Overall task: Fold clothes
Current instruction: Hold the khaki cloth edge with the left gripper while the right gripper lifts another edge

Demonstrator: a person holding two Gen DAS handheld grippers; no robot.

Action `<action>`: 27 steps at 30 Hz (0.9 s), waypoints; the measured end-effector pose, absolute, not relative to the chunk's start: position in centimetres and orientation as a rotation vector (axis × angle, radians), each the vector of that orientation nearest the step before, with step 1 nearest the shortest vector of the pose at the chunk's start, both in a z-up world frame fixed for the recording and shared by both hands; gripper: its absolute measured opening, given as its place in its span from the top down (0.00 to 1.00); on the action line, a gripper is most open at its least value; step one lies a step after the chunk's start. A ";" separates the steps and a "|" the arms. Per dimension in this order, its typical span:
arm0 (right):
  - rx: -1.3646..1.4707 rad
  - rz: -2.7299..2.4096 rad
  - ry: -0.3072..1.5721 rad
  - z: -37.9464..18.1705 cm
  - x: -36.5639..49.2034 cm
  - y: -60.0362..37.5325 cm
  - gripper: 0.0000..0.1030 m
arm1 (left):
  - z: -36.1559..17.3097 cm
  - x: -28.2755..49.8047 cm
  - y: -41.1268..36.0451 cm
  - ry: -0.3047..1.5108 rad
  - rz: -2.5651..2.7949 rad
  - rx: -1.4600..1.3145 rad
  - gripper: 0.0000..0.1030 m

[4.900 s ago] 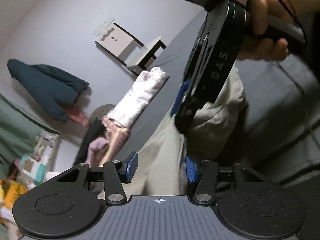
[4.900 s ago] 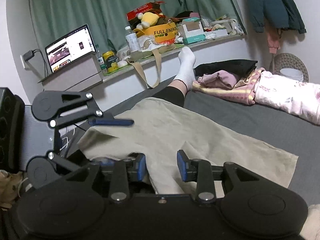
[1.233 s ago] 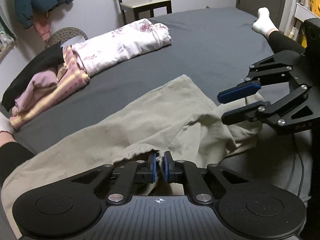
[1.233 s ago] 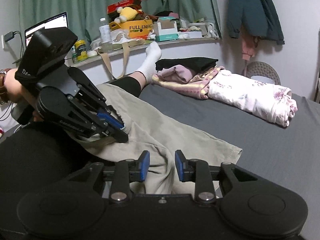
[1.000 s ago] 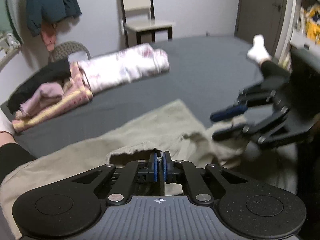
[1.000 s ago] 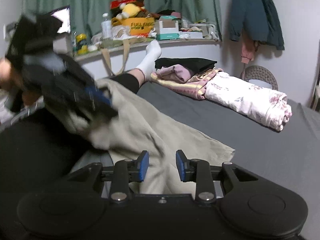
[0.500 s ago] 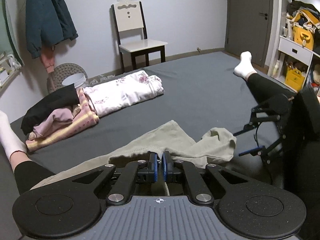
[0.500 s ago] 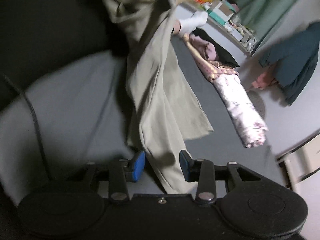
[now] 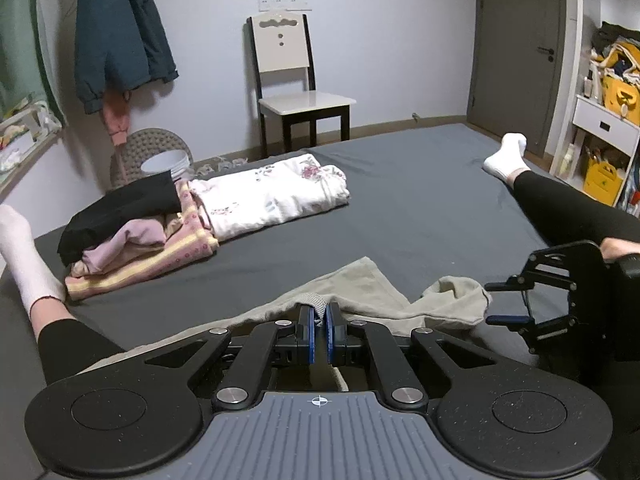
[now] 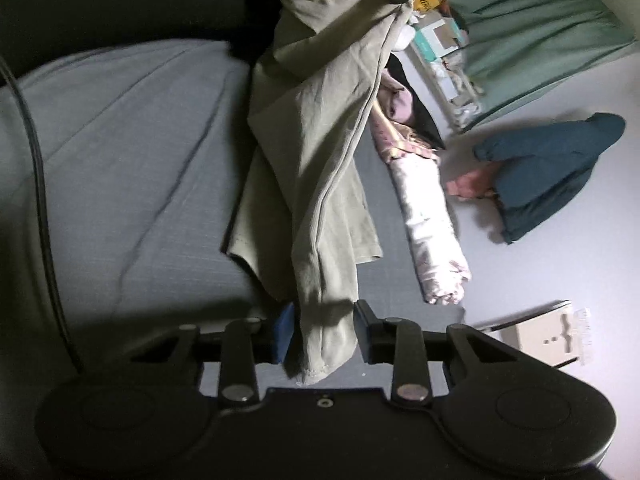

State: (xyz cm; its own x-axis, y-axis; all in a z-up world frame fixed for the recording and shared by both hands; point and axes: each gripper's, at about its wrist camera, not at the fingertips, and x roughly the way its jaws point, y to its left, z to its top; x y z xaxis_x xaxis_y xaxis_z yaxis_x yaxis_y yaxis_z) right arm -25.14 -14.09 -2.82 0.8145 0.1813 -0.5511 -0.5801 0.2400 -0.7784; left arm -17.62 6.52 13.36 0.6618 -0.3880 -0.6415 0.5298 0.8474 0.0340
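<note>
On the bed (image 9: 420, 208), left claw (image 9: 319, 334) pinching the garment (image 9: 360, 284), right claw (image 10: 320, 338) spread around its dangling end.

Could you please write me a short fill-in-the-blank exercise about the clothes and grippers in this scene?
1. The left gripper is shut on the ____ garment.
2. The right gripper has its fingers ____ around a hanging end of that garment.
3. The white floral bundle lies on the grey ____.
4. Against the far wall stands an empty ____.

Missing words: beige; open; bed; chair
</note>
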 end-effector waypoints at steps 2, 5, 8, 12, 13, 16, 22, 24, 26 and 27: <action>-1.250 0.532 0.385 -3.2 -25.0 -14.1 0.70 | 13.3 -17.6 6.7 0.670 -0.525 0.227 0.95; -1.272 0.541 0.386 -3.5 -24.5 -14.4 0.72 | 13.2 -17.7 6.7 0.673 -0.526 0.229 0.95; -1.281 0.557 0.374 -3.7 -23.8 -14.6 0.81 | 13.4 -18.0 6.8 0.672 -0.532 0.234 0.95; -1.249 0.524 0.375 -3.2 -23.5 -14.7 0.97 | 13.8 -18.6 6.9 0.651 -0.527 0.246 0.95; -1.216 0.498 0.367 -2.5 -23.5 -14.8 0.97 | 14.0 -18.9 6.9 0.642 -0.525 0.251 0.95; -1.092 0.382 0.313 0.7 -23.8 -15.2 0.97 | 15.0 -20.1 7.1 0.600 -0.524 0.281 0.95; -0.883 0.149 0.170 8.8 -25.6 -16.3 0.97 | 20.2 -23.3 7.4 0.454 -0.547 0.314 0.95; -0.854 0.103 0.120 11.7 -26.9 -16.5 0.97 | 22.5 -24.5 7.6 0.394 -0.563 0.321 0.95; -0.828 0.059 0.071 14.6 -28.3 -16.6 0.97 | 24.8 -25.9 8.0 0.338 -0.584 0.325 0.95; -0.828 0.042 0.051 15.8 -29.1 -16.7 0.97 | 25.9 -26.5 8.3 0.315 -0.596 0.326 0.95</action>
